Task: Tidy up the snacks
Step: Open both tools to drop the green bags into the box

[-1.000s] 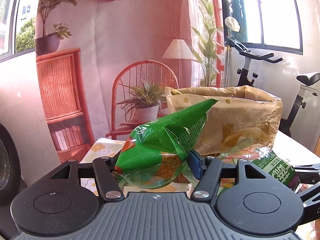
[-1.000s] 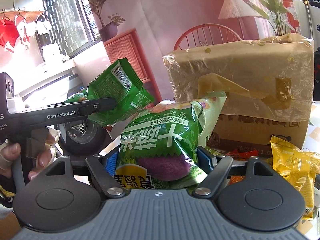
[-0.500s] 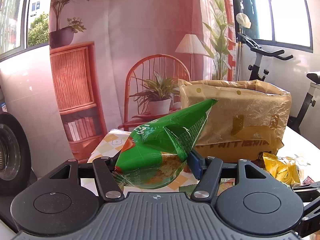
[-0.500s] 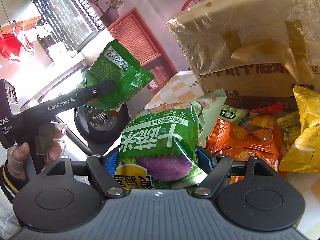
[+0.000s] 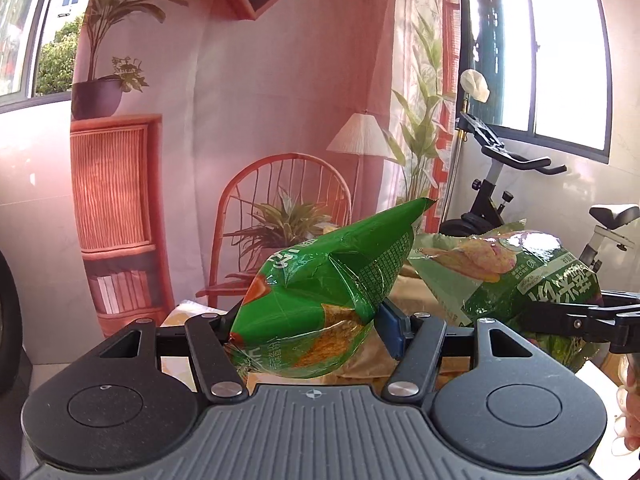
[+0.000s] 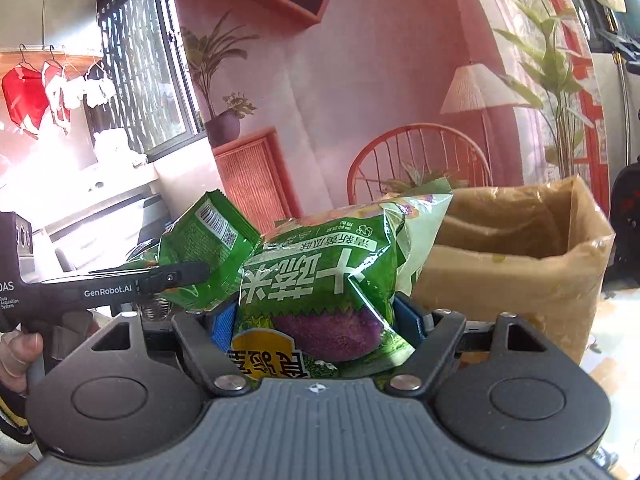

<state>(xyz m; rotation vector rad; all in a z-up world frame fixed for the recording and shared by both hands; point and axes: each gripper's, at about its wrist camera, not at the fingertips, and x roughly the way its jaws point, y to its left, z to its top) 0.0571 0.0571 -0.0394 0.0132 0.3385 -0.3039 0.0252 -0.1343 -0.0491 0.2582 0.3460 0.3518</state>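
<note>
My left gripper (image 5: 308,324) is shut on a green snack bag (image 5: 320,296) with orange chips printed on it, held up in the air. The same bag also shows in the right wrist view (image 6: 204,256), to the left. My right gripper (image 6: 320,320) is shut on a larger green snack bag (image 6: 324,292) with white characters and a purple picture. That bag also shows in the left wrist view (image 5: 516,276), at the right. An open brown cardboard box (image 6: 520,276) stands to the right of the right gripper, its top open below bag height.
A table edge (image 6: 612,344) with a patterned cloth shows beside the box. An exercise bike (image 5: 500,184) stands at the back right. A pink backdrop with a printed chair and shelf (image 5: 116,208) is behind. A hand (image 6: 20,356) holds the left gripper's handle.
Both grippers have risen with their bags. The right gripper has tilted up from the snack pile and now looks over the open top of the box. Both bags are closer together.
</note>
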